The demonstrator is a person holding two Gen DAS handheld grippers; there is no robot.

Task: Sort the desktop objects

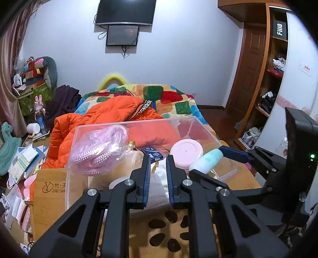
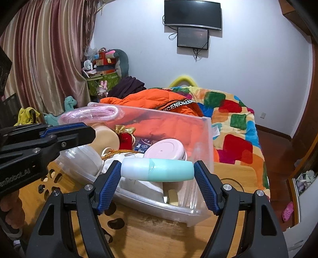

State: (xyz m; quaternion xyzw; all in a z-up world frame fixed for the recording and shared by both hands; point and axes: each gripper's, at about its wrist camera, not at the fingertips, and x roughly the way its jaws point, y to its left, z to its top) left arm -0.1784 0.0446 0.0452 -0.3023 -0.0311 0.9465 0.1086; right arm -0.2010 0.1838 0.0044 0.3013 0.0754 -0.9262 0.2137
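Now the right gripper [image 2: 157, 172] pinches the mint bottle [image 2: 159, 170] end to end above the clear bin [image 2: 206, 139], left gripper [image 1: 157, 174] pressed together empty, so a slip off those rounded ends could drop it.

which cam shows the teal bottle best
The right wrist view: the teal bottle lies crosswise, end to end between the right gripper pads, whole and close. The left wrist view shows it smaller, off to the side.

White wall [image 1: 178, 59] carries two dark screens [image 1: 125, 12]; patchwork quilt [image 2: 234, 119] covers the bed, pink curtain [image 2: 45, 59] hangs left, wooden door [image 1: 250, 65] right.
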